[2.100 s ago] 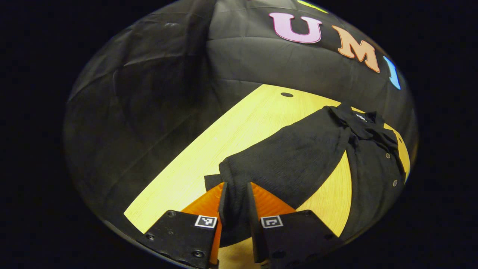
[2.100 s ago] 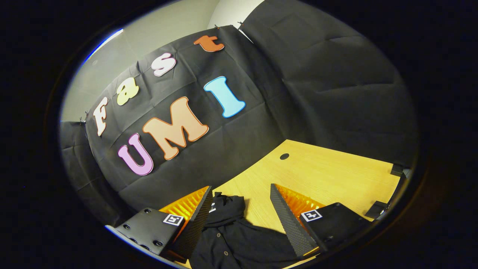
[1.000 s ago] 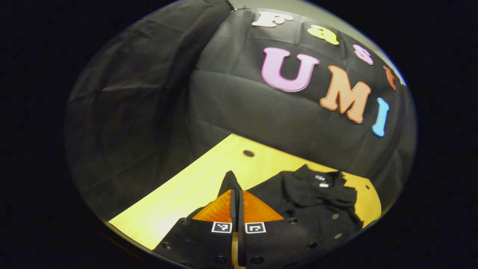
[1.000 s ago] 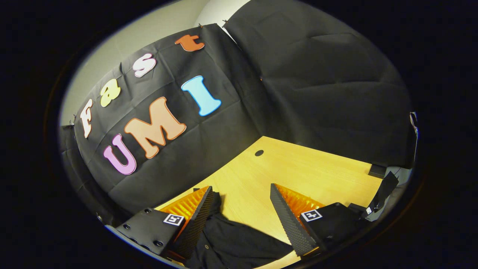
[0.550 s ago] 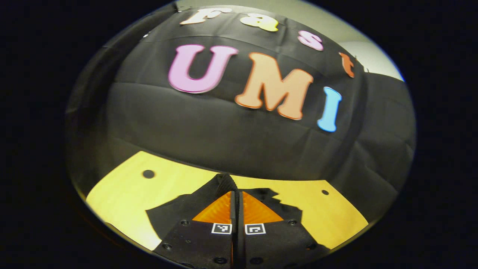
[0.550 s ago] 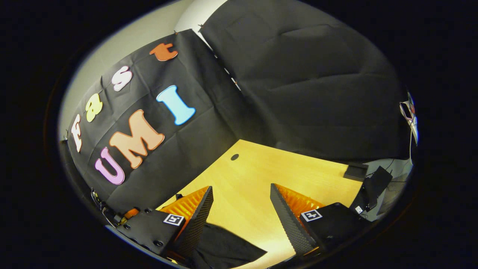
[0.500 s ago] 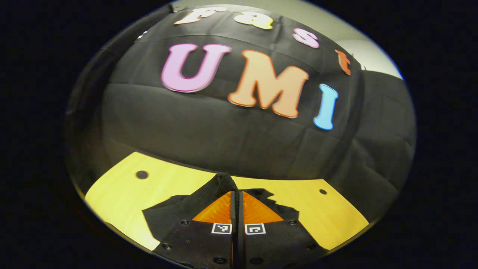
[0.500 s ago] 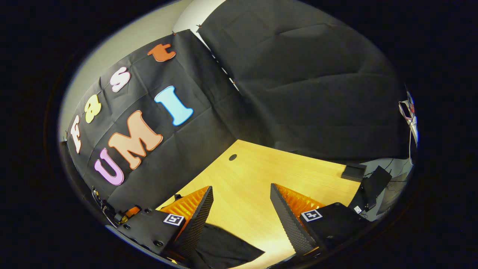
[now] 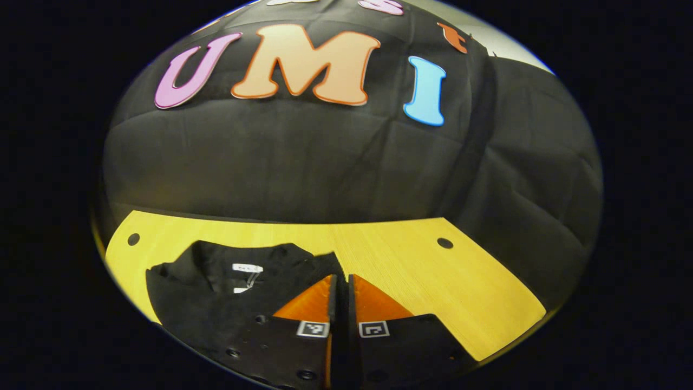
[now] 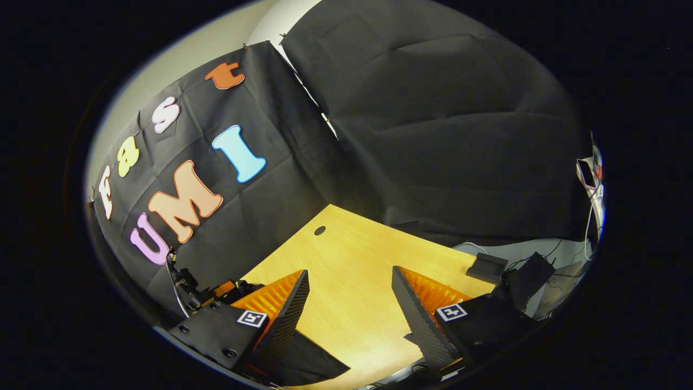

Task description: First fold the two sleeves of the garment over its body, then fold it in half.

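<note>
Garment (image 9: 216,287) lies on the near left of the table (image 9: 433,271), collar far. Left gripper (image 9: 339,281) is clamped on a sleeve fold over the body. Right gripper (image 10: 346,303) hangs wide apart, empty. Judged step: first sleeve fold; next, lay it flat and release.

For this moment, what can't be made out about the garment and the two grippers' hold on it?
- Garment, left gripper view: its lower part is cut off by the picture's edge and hidden behind the left gripper, so how far it is folded is unknown.
- Left gripper: whether cloth sits between its closed fingers is hidden.
- Garment, right gripper view: a corner shows beside the open right gripper; the rest is cut off.
</note>
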A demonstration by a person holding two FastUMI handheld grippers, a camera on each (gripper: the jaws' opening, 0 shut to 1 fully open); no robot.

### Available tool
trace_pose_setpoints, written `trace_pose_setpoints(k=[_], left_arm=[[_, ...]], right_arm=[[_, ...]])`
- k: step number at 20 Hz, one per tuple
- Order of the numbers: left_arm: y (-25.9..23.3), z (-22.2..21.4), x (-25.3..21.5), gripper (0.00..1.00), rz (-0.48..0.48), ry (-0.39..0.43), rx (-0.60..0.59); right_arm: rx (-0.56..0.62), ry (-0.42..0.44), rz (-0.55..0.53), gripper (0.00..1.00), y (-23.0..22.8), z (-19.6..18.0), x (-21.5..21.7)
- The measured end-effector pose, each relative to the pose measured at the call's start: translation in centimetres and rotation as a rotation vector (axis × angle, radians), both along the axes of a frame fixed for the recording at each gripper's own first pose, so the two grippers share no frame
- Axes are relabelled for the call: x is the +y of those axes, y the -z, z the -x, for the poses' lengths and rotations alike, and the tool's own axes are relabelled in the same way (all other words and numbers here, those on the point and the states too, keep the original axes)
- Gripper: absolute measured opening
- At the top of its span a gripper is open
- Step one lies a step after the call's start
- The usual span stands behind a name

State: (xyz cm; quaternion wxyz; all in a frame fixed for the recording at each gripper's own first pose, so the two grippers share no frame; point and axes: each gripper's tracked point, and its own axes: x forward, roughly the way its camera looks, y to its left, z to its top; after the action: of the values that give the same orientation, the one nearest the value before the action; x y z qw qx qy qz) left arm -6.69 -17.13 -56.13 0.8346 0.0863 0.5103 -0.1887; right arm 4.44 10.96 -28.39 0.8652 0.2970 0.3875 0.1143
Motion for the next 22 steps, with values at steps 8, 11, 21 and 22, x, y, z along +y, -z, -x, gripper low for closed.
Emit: trace_pose_setpoints(k=[8, 11, 21, 22], left_arm=[[-3.5, 1.1, -0.1, 0.95, 0.038, -0.079, -0.033], [-8.5, 0.4, 2.2, 0.95, 0.070, -0.143, -0.104], [-25.9, 7.6, 18.5, 0.92, -0.145, -0.262, -0.339], [-26.5, 9.5, 20.0, 0.93, -0.172, -0.261, -0.329]], right_arm=[[-0.008, -0.132, -0.005, 0.98, 1.1, -0.3, 1.9], [-0.013, -0.200, -0.057, 0.98, 1.1, 0.0, 3.8], [-0.005, -0.471, -0.151, 0.98, 1.8, 5.4, 11.2], [0.001, -0.497, -0.147, 0.98, 2.0, 6.1, 12.2]])
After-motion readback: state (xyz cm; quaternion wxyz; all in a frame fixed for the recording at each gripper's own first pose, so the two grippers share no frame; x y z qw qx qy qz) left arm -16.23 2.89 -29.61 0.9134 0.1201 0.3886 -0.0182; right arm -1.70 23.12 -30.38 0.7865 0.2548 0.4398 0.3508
